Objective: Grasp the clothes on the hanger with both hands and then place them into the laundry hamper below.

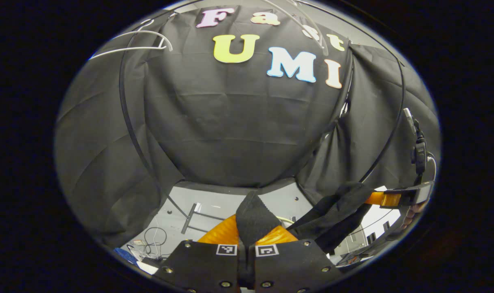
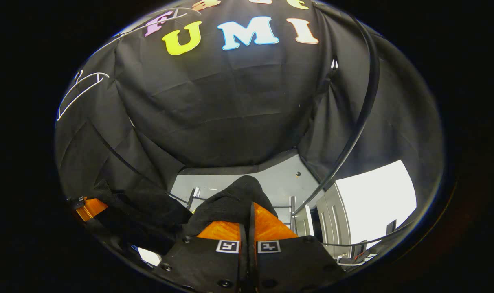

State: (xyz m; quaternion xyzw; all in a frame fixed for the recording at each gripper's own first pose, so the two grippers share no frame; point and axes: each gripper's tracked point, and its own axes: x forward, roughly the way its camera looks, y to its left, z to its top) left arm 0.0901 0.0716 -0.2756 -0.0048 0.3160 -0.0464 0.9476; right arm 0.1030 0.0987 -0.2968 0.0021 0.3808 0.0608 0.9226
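Left gripper view: left gripper clamped on the dark garment, which sags across to the right gripper, also pinching it. Hangers hang above, bare. Risk: thin bite slipping; hamper unseen below.

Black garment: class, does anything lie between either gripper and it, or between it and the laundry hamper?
Nothing separates them: the left gripper and right gripper are each shut on the black garment. The hamper cannot be made out below, so that path cannot be judged.
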